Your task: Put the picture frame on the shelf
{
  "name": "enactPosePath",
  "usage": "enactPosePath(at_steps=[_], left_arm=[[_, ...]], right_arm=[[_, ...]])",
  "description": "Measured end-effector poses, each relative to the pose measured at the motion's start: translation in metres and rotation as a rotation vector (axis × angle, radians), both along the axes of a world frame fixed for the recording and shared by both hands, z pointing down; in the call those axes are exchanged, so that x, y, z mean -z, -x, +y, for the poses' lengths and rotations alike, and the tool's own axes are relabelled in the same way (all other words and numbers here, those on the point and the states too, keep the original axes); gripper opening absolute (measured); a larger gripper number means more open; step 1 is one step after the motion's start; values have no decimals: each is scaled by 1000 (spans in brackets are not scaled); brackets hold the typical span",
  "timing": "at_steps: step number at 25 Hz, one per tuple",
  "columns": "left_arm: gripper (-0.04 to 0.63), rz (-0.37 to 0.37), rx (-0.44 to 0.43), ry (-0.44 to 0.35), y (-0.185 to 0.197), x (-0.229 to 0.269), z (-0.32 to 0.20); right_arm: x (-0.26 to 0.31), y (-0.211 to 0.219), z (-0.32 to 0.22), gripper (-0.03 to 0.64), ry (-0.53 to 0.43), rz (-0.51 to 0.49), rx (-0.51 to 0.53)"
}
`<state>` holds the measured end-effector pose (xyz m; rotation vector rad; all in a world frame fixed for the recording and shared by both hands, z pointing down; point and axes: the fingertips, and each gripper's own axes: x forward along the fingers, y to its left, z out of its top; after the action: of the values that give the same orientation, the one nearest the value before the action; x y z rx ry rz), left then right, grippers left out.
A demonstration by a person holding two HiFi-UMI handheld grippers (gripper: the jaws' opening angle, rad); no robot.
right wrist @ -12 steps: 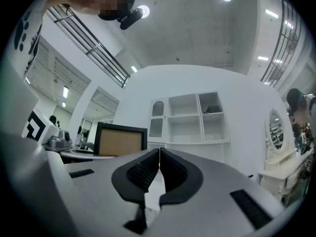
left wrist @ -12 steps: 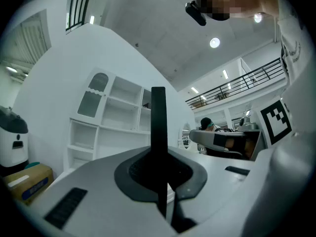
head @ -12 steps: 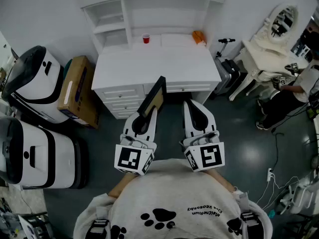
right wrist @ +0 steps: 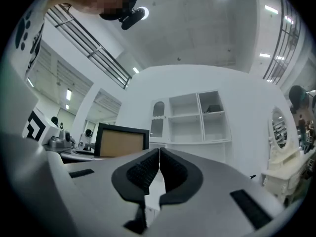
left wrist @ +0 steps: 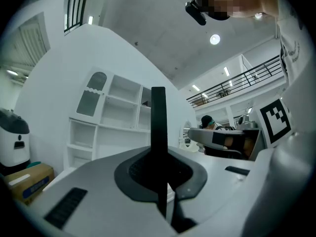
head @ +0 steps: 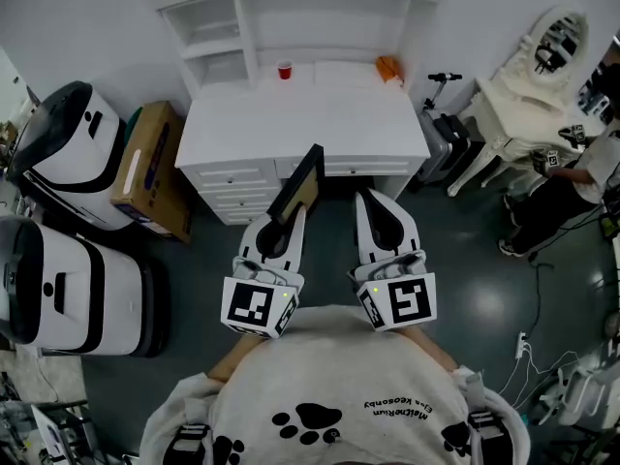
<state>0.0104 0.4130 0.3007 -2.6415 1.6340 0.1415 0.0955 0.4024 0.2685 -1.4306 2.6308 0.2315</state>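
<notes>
Step in hand: carry. The left gripper (head: 288,217) is clamped on the frame (head: 301,184), which stands edge-on between its jaws and projects ahead of the tips. The right gripper (head: 367,203) has its jaws together on nothing; the frame is to their left. The shelf (head: 291,13) lies well ahead of both jaws, above the desk (head: 300,119). Next move, as judged: advance and raise the left gripper, hold the clamp, seat the frame upright in a bay, then release
</notes>
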Motion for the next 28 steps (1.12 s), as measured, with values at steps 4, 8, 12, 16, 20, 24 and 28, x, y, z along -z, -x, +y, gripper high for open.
enactPosePath(at_steps=[4, 8, 12, 16, 20, 24, 28], left_arm=[[26, -5, 0, 20, -14, -8, 1], [26, -5, 1, 51, -22, -17, 1], [26, -10, 2, 54, -25, -20, -1], [26, -5, 8, 58, -21, -24, -7], [26, -5, 11, 53, -17, -24, -19], [26, -1, 15, 46, -9, -25, -41], [26, -2, 15, 47, 1, -24, -74]], right_arm=[[-13, -12, -2, 35, 45, -25, 28], [-23, -17, -1, 35, 71, -23, 42], [-27, -20, -4, 35, 78, -26, 46], [-30, -17, -9, 37, 78, -28, 49], [-32, -15, -20, 37, 75, -31, 44], [-33, -7, -42, 37, 72, -30, 46], [-32, 3, -75, 37, 73, -35, 43]])
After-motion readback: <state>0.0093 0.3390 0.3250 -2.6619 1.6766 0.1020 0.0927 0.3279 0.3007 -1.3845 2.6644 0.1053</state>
